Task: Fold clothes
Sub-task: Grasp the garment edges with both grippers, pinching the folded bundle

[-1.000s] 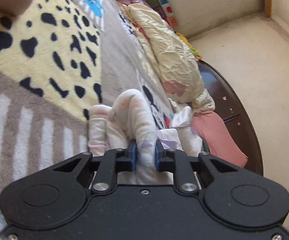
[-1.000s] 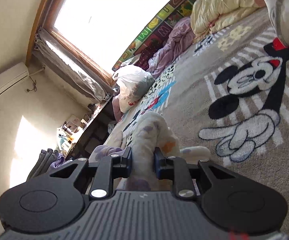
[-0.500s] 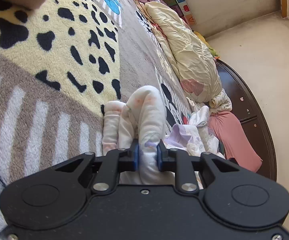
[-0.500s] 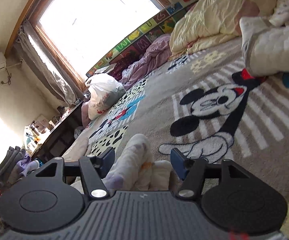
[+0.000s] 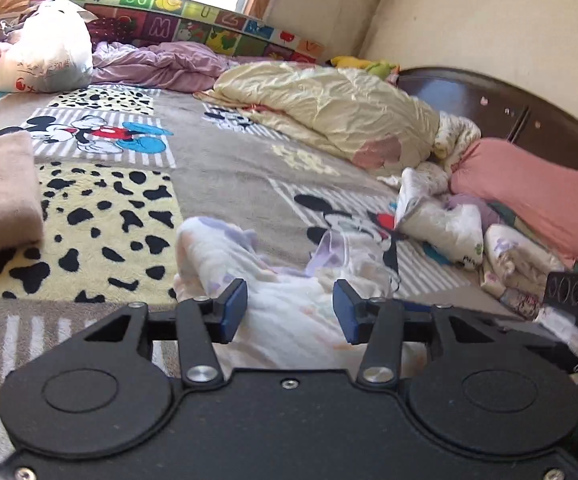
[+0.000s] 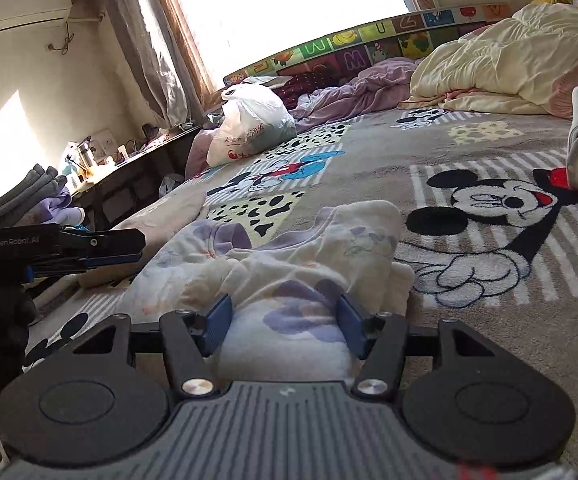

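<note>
A white garment with pale purple and orange prints (image 5: pixel 289 300) (image 6: pixel 289 264) lies crumpled on the cartoon-mouse blanket (image 5: pixel 217 172) (image 6: pixel 489 184). My left gripper (image 5: pixel 289 310) is open, its blue pads on either side of the cloth without pinching it. In the right wrist view my right gripper (image 6: pixel 285 322) also stands open over the near end of the same garment. The left gripper (image 6: pixel 85 246) shows as a black tool at the left edge of that view.
A folded beige towel (image 5: pixel 1 200) lies left. More light garments (image 5: pixel 449 228) pile up by a pink pillow (image 5: pixel 529 192) and dark headboard (image 5: pixel 489 96). A yellow quilt (image 5: pixel 329 108), purple bedding (image 5: pixel 161 64) and a white plastic bag (image 6: pixel 249 120) sit farther back.
Both grippers have let go of the white garment: the right opened half a second ago, the left just now. The garment now rests spread on the blanket and the views have levelled out.
</note>
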